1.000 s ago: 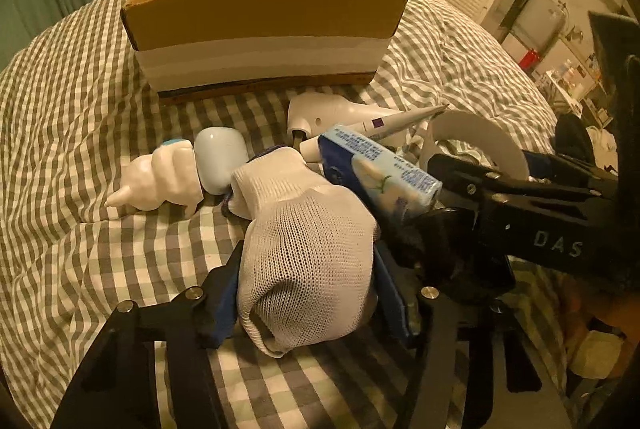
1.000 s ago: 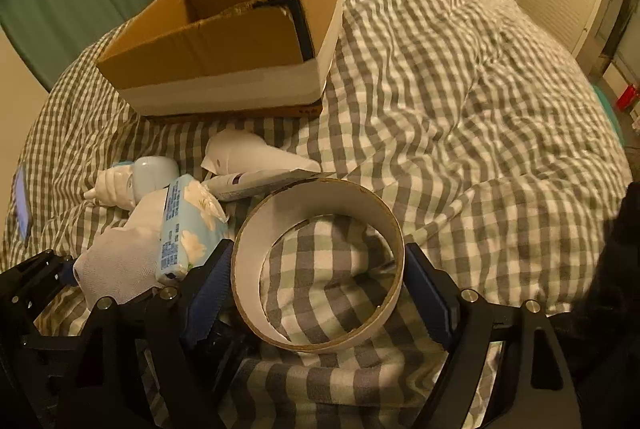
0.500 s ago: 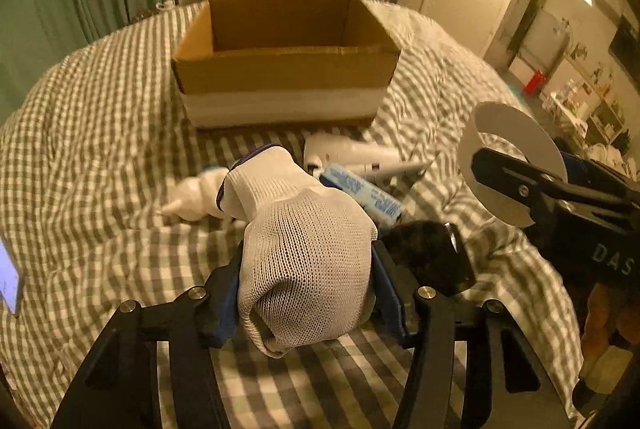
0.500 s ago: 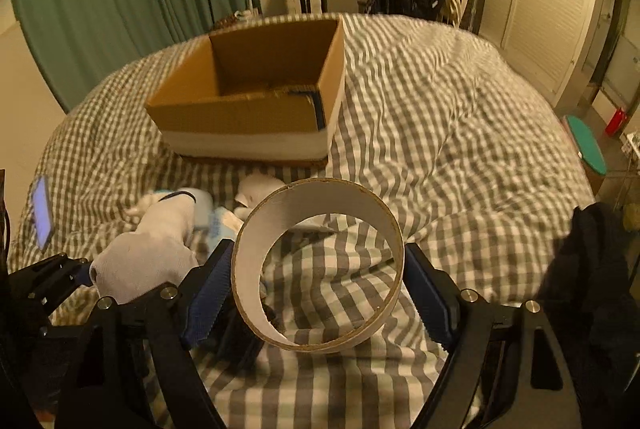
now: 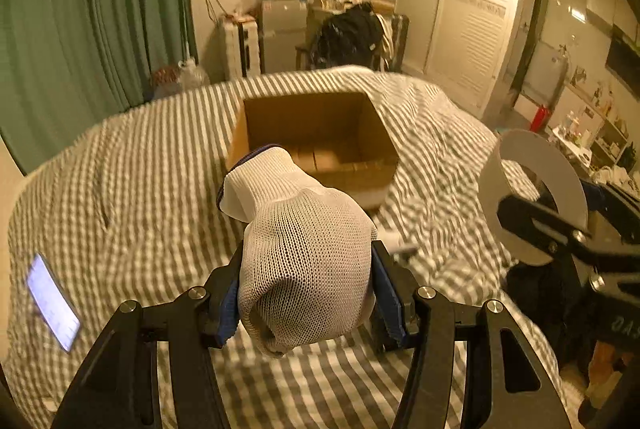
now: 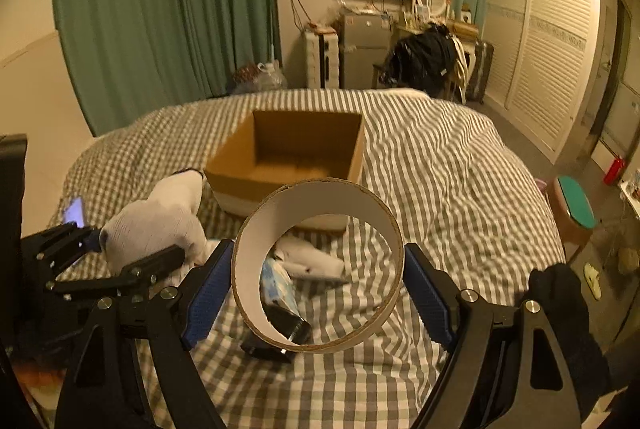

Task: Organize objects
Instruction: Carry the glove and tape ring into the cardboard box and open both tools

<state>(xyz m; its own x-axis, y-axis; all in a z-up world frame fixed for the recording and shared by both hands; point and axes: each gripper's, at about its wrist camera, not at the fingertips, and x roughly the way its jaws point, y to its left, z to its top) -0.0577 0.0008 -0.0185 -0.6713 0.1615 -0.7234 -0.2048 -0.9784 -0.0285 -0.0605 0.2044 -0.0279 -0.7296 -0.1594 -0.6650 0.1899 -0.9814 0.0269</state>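
My left gripper (image 5: 306, 289) is shut on a bundled white knit glove (image 5: 304, 249) and holds it high above the bed, short of the open cardboard box (image 5: 316, 133). My right gripper (image 6: 318, 281) is shut on a wide cardboard tape ring (image 6: 360, 329), also lifted; the ring shows at the right of the left wrist view (image 5: 560, 169). The glove shows in the right wrist view (image 6: 156, 225), left of the ring. The box (image 6: 288, 153) lies ahead, its visible inside bare. A tissue pack (image 6: 276, 285) and a white tube-shaped item (image 6: 312, 261) lie on the bed below the ring.
The bed has a grey checked cover (image 5: 120, 189). A lit phone (image 5: 52, 301) lies on it at the left. Green curtains (image 6: 160, 9), a small fridge, a chair with dark clothes and white closet doors (image 6: 548, 29) stand beyond the bed.
Both grippers have risen high above the bed with the glove and the ring still held. The box and the loose items now lie farther below.
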